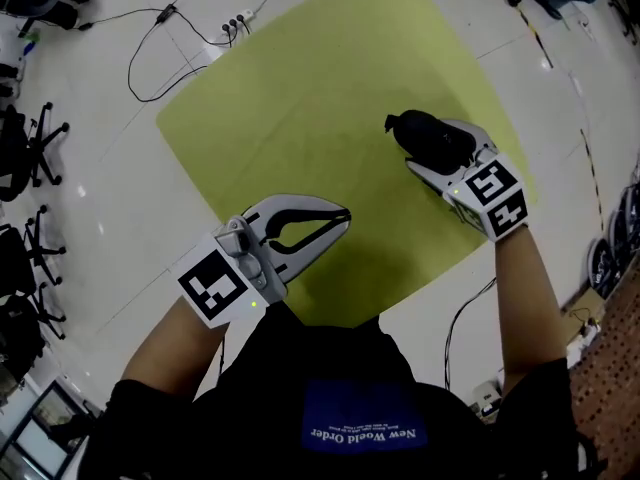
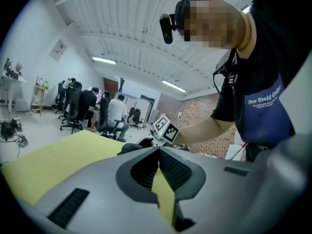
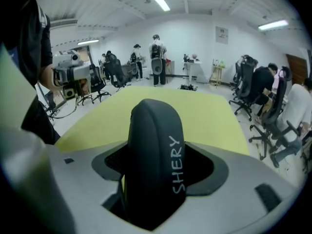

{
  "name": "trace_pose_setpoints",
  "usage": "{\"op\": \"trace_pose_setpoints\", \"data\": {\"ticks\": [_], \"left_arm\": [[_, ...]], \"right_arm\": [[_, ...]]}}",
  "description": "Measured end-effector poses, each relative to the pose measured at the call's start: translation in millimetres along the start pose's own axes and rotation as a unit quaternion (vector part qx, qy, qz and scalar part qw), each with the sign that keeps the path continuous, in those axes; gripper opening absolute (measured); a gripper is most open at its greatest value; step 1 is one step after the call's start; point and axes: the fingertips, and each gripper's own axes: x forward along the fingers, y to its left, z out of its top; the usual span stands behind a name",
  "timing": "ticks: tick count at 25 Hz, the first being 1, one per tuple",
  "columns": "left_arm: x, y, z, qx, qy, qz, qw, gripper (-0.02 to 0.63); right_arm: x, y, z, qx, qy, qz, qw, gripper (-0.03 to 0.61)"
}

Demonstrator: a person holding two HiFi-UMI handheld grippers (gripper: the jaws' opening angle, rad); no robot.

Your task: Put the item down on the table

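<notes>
My right gripper (image 1: 441, 149) is shut on a black, rounded case (image 1: 428, 133) with "SHERY" in white letters, holding it just over the right part of the yellow-green table (image 1: 320, 88). In the right gripper view the case (image 3: 155, 155) stands upright between the jaws and fills the gap, hiding the pads. My left gripper (image 1: 344, 216) hovers over the table's near edge, its tips touching and nothing between them. Only a sliver of yellow-green shows behind the closed jaws of the left gripper (image 2: 158, 152) in its own view.
Grey floor surrounds the table. Cables and a power strip (image 1: 238, 23) lie beyond the far left corner, and another cable (image 1: 462, 318) runs by the near right edge. Office chairs (image 1: 30, 148) stand at the left. Seated people (image 2: 117, 112) work at desks in the background.
</notes>
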Motion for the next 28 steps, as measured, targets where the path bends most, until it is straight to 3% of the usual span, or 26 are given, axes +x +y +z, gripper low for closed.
{"op": "trace_pose_setpoints", "data": {"ticks": [7, 13, 15, 18, 23, 28], "left_arm": [[10, 3, -23, -0.008, 0.019, -0.019, 0.9996, 0.005], [8, 4, -31, -0.016, 0.023, -0.017, 0.9995, 0.005], [8, 4, -31, -0.017, 0.023, -0.015, 0.9995, 0.005], [9, 5, -29, -0.018, 0.023, -0.013, 0.9995, 0.005], [3, 3, -14, -0.03, 0.004, -0.001, 0.9996, 0.005], [-14, -5, 25, -0.022, -0.02, 0.013, 0.9995, 0.005]], "right_arm": [[32, -1, -14, -0.032, 0.058, -0.002, 0.998, 0.325], [42, 4, -18, -0.06, 0.074, 0.002, 0.995, 0.327], [43, 4, -16, -0.06, 0.071, 0.006, 0.996, 0.354], [38, -1, -10, -0.057, 0.057, 0.003, 0.997, 0.387], [6, -5, 19, -0.049, 0.007, -0.018, 0.999, 0.389], [-54, 9, 62, 0.006, -0.078, -0.013, 0.997, 0.388]]}}
